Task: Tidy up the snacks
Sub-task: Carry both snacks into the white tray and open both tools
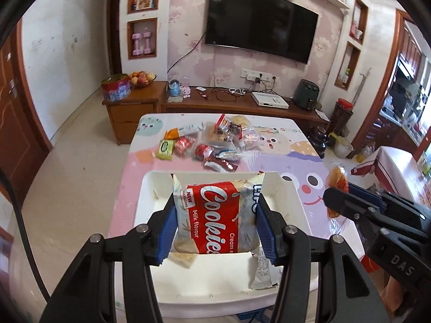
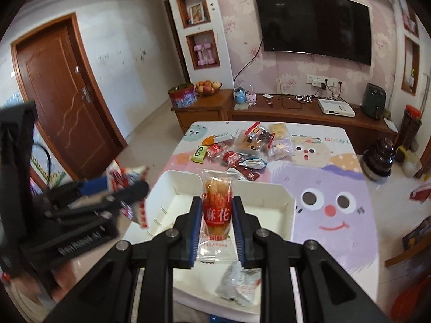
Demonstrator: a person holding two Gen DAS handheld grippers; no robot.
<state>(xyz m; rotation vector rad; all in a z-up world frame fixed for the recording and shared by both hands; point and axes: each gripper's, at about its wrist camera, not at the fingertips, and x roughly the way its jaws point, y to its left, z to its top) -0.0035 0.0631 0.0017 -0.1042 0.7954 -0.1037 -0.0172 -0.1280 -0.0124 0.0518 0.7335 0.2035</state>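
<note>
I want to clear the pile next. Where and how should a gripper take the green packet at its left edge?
The green packet lies flat and apart at the pile's left end. Probably come from above and pinch across its narrow width at the middle; its open left side leaves finger room, while red wrappers crowd its right.

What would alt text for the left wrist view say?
The left gripper holds a red-and-white cookie pack above a white tray on a cartoon-print table. More snacks lie piled beyond the tray, and the right gripper holds an orange snack at right.
</note>
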